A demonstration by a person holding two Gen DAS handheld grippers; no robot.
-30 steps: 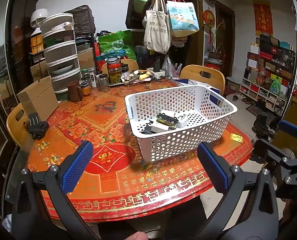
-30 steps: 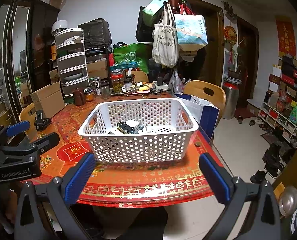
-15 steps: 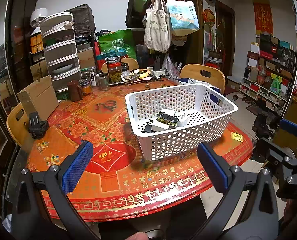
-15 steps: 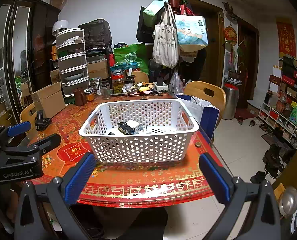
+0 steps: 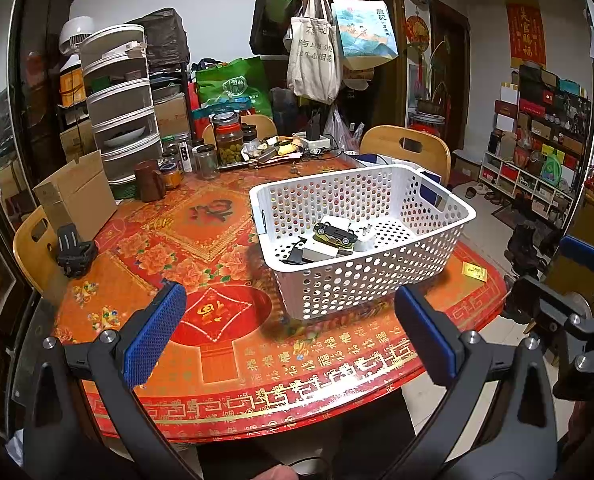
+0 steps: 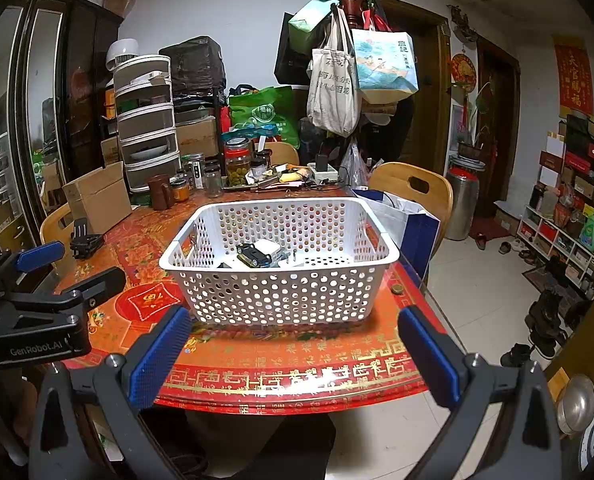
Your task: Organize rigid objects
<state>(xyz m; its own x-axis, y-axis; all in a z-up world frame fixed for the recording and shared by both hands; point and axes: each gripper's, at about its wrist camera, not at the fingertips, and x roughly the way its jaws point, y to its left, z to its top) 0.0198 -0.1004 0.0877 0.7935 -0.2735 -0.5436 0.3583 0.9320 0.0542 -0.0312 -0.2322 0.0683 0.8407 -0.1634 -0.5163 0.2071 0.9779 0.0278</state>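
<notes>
Both the left gripper [image 5: 289, 334] and right gripper [image 6: 293, 354] gape wide, empty, facing the white perforated basket [image 6: 281, 292], light, stiff plastic, best pinched at its rim

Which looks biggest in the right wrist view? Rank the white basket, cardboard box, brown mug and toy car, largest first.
1. White basket, though it is also nearest the camera.
2. Cardboard box, farther back, so its true size is unsure.
3. Brown mug and toy car look too alike to rank.
</notes>
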